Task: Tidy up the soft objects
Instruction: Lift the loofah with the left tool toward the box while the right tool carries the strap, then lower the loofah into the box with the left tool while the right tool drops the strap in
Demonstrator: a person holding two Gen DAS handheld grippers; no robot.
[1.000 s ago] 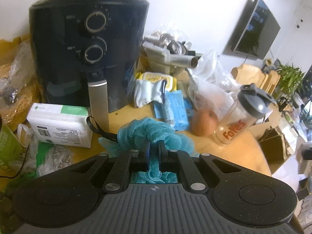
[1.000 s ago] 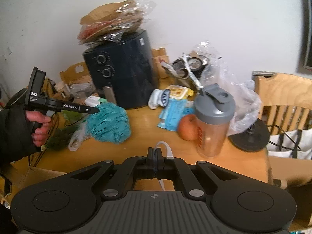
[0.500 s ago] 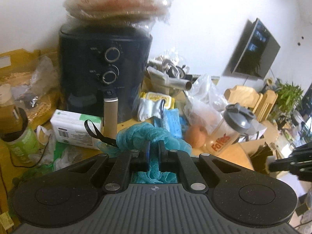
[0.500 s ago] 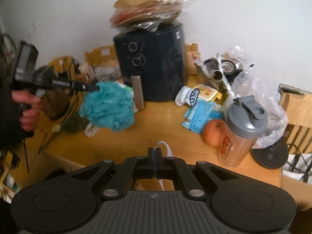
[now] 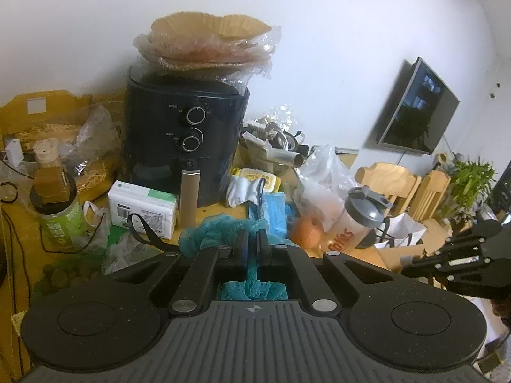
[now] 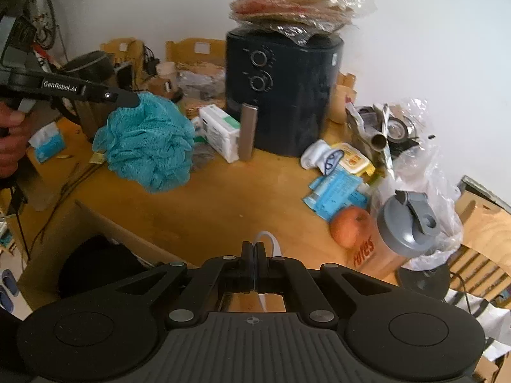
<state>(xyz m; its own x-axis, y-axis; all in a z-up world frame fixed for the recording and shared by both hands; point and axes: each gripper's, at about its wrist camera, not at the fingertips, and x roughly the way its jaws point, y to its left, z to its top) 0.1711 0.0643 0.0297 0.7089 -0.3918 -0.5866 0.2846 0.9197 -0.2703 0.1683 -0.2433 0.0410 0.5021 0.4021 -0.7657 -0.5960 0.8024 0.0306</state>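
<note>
Right wrist: teal loofah point(image 6: 150, 146) hangs pinched in left gripper point(image 6: 135, 99).

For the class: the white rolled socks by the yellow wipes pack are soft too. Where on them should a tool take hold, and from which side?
Grip the white rolled socks across the bundle's narrow middle, coming from above and the table's front edge. The bundle lies flat with bare wood in front; the yellow wipes pack and air fryer crowd its back and right.

Bare table point(image 6: 204, 210) centre; air fryer point(image 6: 287, 95) (tall) blocks behind.
</note>
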